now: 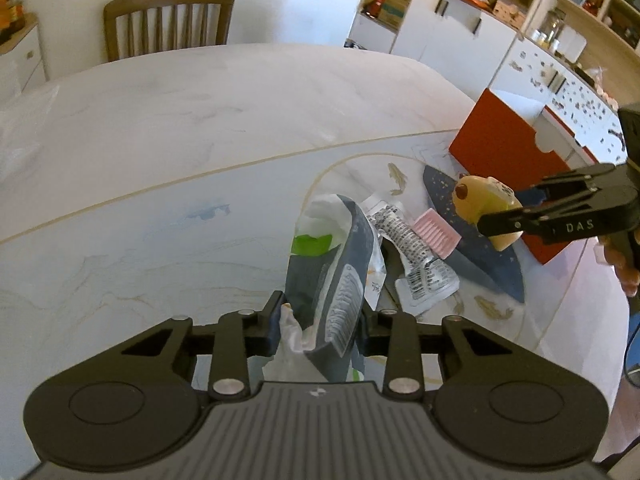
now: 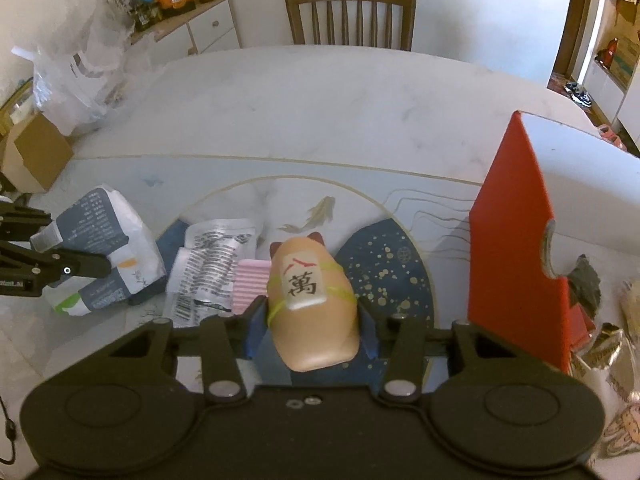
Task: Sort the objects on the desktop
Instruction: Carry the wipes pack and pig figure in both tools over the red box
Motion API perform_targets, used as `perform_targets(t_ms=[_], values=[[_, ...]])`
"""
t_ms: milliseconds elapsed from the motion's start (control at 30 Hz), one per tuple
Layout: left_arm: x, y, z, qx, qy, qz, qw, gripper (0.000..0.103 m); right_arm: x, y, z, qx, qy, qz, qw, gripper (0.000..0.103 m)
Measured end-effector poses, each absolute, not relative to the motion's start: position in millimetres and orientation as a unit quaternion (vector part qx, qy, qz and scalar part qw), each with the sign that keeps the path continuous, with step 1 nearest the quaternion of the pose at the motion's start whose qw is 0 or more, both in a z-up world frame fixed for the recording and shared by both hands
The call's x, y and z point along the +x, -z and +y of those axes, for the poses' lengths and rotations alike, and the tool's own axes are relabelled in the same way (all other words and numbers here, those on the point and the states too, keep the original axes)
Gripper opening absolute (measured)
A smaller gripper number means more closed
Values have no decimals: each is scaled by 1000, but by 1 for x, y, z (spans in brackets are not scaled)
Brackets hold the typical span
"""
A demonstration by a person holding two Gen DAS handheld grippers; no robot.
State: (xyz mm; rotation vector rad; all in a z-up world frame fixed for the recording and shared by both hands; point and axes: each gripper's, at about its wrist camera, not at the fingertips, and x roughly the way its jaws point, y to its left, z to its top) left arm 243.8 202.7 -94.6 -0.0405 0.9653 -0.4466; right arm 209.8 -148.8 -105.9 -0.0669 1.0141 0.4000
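— What does my left gripper (image 1: pixel 320 316) hold?
— Its fingers are clamped on the grey-and-white packet (image 1: pixel 334 280), lifted above the table mat (image 1: pixel 160 248).
— And my right gripper (image 2: pixel 312 316)?
— It is closed around the tan cat figurine (image 2: pixel 312 300), above the navy mat (image 2: pixel 384 272), beside the red box (image 2: pixel 516 240); a silver sachet (image 2: pixel 208 268) and pink brush (image 2: pixel 252 284) lie between.

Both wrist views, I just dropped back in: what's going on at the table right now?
A person is sorting clutter on the marble table with two handheld tools. The left tool is shut on a grey and white packet, with the packet's far end over the mat. The right tool is shut on a tan animal figurine with a mahjong tile on its back, beside the red box. A printed clear wrapper and a pink ribbed piece lie on the mat between them.
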Motion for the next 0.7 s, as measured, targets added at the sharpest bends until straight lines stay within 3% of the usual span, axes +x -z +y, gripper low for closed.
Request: perform_targets(t_ms=[700], values=[[199, 35, 164, -40, 185, 427, 884, 33, 151, 63, -186, 5, -146, 447, 883, 46]])
